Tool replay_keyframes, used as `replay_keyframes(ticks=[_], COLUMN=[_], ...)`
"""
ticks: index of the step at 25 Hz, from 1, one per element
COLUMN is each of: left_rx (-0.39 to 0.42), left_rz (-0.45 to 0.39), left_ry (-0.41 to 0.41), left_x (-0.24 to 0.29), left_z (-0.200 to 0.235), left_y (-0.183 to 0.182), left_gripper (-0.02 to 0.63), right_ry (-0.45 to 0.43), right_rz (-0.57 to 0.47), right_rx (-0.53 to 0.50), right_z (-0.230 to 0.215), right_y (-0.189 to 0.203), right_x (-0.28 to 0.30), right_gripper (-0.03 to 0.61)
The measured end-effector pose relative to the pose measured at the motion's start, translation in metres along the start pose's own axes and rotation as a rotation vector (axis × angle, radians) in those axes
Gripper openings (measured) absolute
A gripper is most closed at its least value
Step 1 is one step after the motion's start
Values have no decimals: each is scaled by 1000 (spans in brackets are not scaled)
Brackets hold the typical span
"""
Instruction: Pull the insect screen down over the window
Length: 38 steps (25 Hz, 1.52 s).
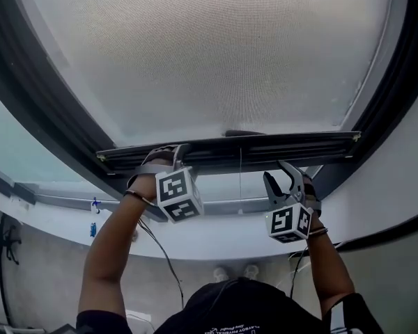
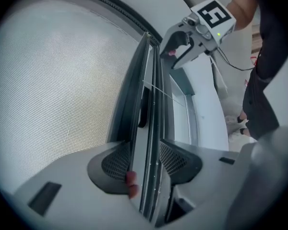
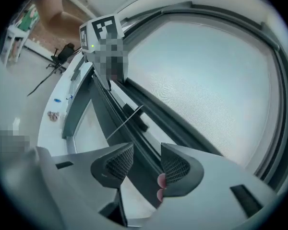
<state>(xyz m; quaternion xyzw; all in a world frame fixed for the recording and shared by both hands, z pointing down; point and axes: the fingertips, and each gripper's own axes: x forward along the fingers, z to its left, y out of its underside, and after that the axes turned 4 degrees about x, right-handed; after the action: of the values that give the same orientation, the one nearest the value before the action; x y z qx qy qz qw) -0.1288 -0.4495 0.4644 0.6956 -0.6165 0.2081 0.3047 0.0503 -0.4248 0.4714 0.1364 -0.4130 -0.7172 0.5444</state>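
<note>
1. We see the insect screen (image 1: 209, 54) filling the head view from 9 through 12 to 3 o'clock inside the dark window frame (image 1: 28, 96). We judge it mostly drawn, with a strip of bare glass left toward 6 o'clock above the sill (image 1: 216, 235)
2. Its bottom bar (image 1: 230, 148) lies across the window, long axis 9 to 3 o'clock and nearly level. The mesh rises from its 12 o'clock edge
3. The left gripper (image 1: 164, 157) sits near the bar's 9 o'clock end. In its own view the jaws are clamped on the bar (image 2: 146, 128), a pad pressed to each side
4. The right gripper (image 1: 284, 178) sits toward the 3 o'clock end. Its jaws stand apart astride the bar (image 3: 134, 147), one pad close against it and a gap at the other. We would close it first, then draw both ends toward 6 o'clock together, so the bar stays level and does not bind in the frame
5. The pull cord (image 1: 240, 179) hangs from mid-bar toward 6 o'clock between the grippers; we would keep clear of it
</note>
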Motion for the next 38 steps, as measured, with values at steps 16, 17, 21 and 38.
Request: replay_keyframes(ticks=[16,17,21,38], left_rx=[19,19,20,13], left_rz=[31,30,36,16], left_ry=[-18,-18,-31,105], left_x=[2,2,1,19], left_z=[-2,-2,-1,-44], left_y=[3,2,2,6], left_gripper=[190,190,190,192], right_ry=[19,8,-4,-318], right_rz=[148,163,217,373], right_rx=[-649,-649,-656,-609], right_z=[-33,-32,-35,2], right_y=[-2,-1,-2,26], right_x=[32,32,32,19], right_gripper=[164,164,164,164])
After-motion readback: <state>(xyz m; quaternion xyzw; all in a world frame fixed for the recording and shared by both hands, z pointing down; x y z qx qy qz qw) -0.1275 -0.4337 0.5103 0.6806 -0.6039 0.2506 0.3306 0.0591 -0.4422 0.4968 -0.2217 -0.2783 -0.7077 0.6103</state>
